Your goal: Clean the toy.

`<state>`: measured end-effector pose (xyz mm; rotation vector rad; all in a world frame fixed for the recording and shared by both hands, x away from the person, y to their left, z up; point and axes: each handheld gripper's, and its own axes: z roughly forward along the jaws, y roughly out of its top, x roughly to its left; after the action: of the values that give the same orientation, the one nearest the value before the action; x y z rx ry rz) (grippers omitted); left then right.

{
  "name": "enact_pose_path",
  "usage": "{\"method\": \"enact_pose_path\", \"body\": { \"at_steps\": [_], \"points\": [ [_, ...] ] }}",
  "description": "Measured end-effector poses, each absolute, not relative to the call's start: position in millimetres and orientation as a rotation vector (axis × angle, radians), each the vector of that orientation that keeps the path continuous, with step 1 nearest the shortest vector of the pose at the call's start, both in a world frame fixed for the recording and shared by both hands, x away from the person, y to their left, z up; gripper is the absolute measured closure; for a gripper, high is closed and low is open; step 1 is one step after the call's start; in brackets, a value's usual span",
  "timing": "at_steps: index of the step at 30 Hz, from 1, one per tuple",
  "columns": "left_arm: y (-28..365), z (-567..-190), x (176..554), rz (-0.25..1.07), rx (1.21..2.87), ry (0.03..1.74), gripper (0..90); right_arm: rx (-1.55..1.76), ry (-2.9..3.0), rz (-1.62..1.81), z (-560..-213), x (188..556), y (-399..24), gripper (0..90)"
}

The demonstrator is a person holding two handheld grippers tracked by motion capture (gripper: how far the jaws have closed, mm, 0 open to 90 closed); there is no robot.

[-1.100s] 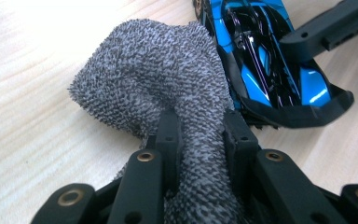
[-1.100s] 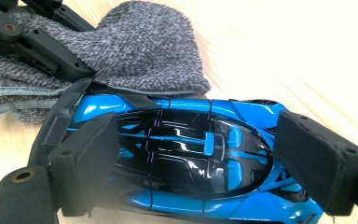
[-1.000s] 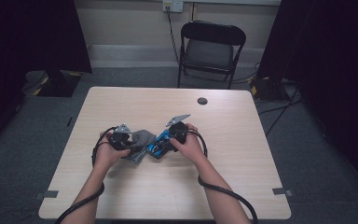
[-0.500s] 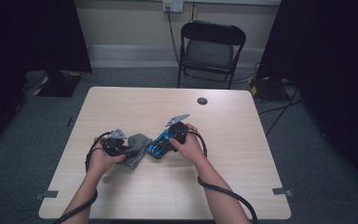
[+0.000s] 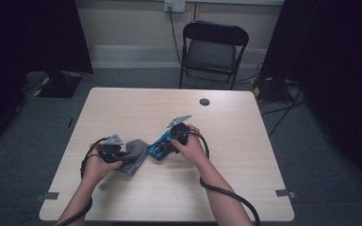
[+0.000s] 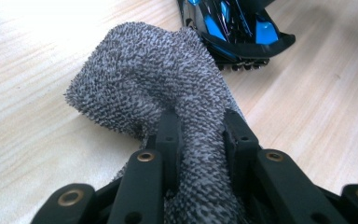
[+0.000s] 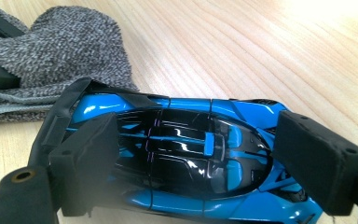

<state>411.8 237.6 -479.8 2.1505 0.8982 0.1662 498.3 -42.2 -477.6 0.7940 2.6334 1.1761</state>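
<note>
Near the front middle of the surface (image 5: 245, 141) the two hands work side by side, and the arrangement looks like a wiping job. The left gripper (image 6: 198, 135) is clamped onto a bunched fold of the grey cloth (image 6: 154, 74), its black jaws pinching the knit so that a rounded pad of fabric sticks out ahead of them; I would judge it is held that way to give a soft face for rubbing. The right gripper (image 7: 198, 149) is closed around the blue toy car (image 7: 186, 154), one pad against each end of the body, which keeps it steady and leaves the glossy roof bare. From the high view the car (image 5: 161, 147) sits just right of the cloth (image 5: 132, 155), the two close enough to touch or nearly so; I cannot tell which. Its long axis runs on a slant across the surface, one end towards the cloth and nearer the person, the other up and away beneath the right hand (image 5: 188, 143). Which end is the nose I cannot make out. A small dark disc (image 5: 204, 101) lies well apart near the far edge.
</note>
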Motion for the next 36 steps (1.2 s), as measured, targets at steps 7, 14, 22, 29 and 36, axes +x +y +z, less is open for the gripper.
{"method": "enact_pose_path", "body": {
  "at_steps": [7,14,22,29,36],
  "points": [
    [241,-477,405,0.153,2.170,0.891,71.7,0.795,2.634,1.175,-477,498,-42,13.8],
    [249,-477,399,0.120,2.179,0.887,71.8,0.797,2.633,1.175,-477,498,-42,13.8],
    [256,-472,392,0.125,2.176,0.889,71.7,0.797,2.632,1.174,-477,498,-42,13.8],
    [269,-458,393,0.153,2.134,0.922,71.8,0.801,2.630,1.174,-477,498,-42,13.8],
    [272,-445,409,0.204,2.081,0.953,72.0,0.799,2.628,1.177,-478,498,-42,13.8]
  ]
}}
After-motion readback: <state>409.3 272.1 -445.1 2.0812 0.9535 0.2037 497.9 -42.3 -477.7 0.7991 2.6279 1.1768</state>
